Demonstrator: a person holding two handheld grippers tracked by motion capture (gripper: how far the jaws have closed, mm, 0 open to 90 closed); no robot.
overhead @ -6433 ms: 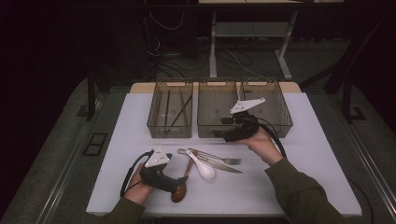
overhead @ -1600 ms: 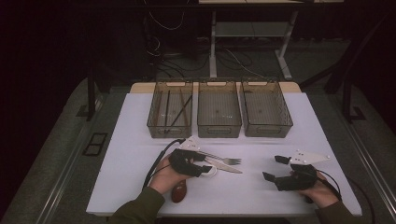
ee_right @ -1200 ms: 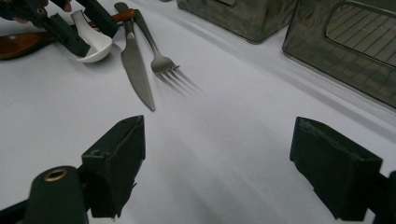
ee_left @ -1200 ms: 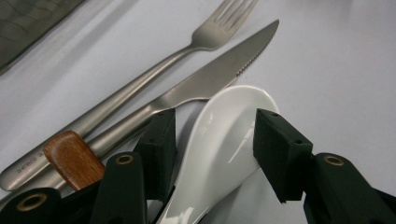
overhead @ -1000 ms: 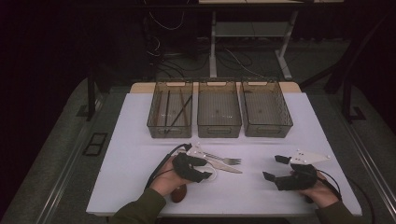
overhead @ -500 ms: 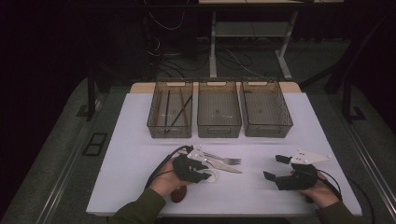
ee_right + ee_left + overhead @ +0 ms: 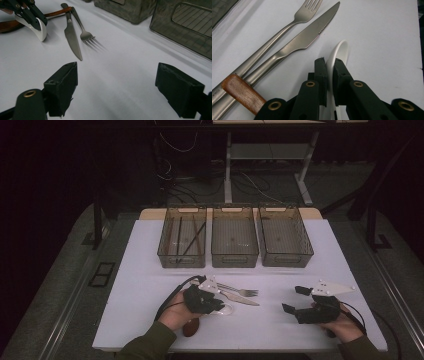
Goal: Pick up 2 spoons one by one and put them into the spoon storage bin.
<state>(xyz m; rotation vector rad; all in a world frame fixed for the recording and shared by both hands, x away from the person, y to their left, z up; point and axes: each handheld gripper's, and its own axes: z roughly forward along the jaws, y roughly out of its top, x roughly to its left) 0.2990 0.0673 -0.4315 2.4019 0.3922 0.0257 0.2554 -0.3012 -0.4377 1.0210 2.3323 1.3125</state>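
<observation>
White ceramic spoon (image 7: pixel 226 309) is lying just near-side of the knife (image 7: pixel 241 297) in the high view, w/ the left gripper (image 7: pixel 209 303) sitting over it; right gripper (image 7: pixel 294 300) is resting well right of the knife, jaws spread, holding nothing. Left gripper view: jaws have just been closing and are now pinching the spoon's (image 7: pixel 338 55) thin rim, right of the knife (image 7: pixel 304 40) & fork (image 7: pixel 294 20); a wooden handle (image 7: pixel 242 93) is lying across the knife's handle end. Right gripper view: spoon (image 7: pixel 37 27) is sitting left of the knife (image 7: pixel 72 36), clamped. Rim grip looks slippery, so probably lift slow & straight, keeping clear of the knife.
</observation>
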